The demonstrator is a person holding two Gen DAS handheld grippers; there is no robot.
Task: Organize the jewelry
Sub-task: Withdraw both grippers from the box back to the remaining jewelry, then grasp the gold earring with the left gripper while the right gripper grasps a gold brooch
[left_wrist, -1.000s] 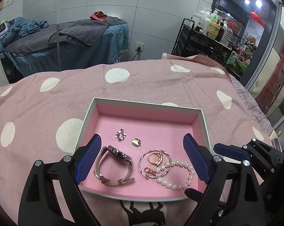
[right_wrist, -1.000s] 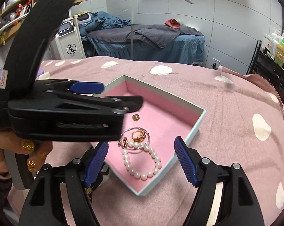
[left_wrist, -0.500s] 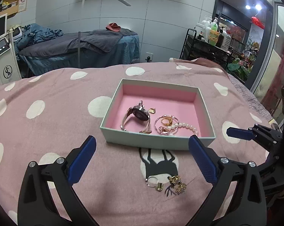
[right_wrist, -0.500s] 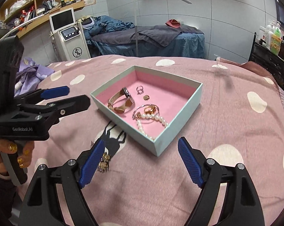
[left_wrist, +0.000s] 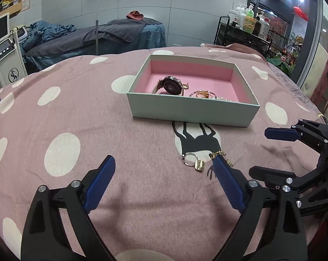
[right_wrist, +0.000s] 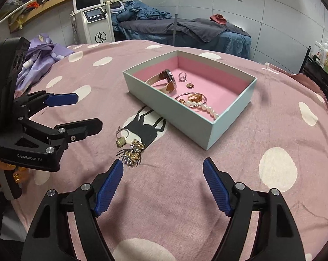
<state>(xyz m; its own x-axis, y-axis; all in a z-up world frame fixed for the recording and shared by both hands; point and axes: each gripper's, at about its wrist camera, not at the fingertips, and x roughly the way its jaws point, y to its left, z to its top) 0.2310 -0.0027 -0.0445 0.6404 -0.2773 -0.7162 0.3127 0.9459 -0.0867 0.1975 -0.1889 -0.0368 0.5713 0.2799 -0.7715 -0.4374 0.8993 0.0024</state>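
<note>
Reaching for loose jewelry is judged the step: a keyring point(right_wrist: 122, 137) and gold brooch point(right_wrist: 133, 154) lie at seven o'clock from the box point(right_wrist: 172, 108). Left gripper point(left_wrist: 164, 182) and right gripper point(right_wrist: 162, 187), having just narrowed, are held spread, empty; a pinch is called for next.

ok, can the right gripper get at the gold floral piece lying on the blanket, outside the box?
Probably yes. The right gripper is open and empty, and the gold floral piece lies bare on the blanket just ahead of its left fingertip. The left gripper sits off to the side, not over it.
</note>
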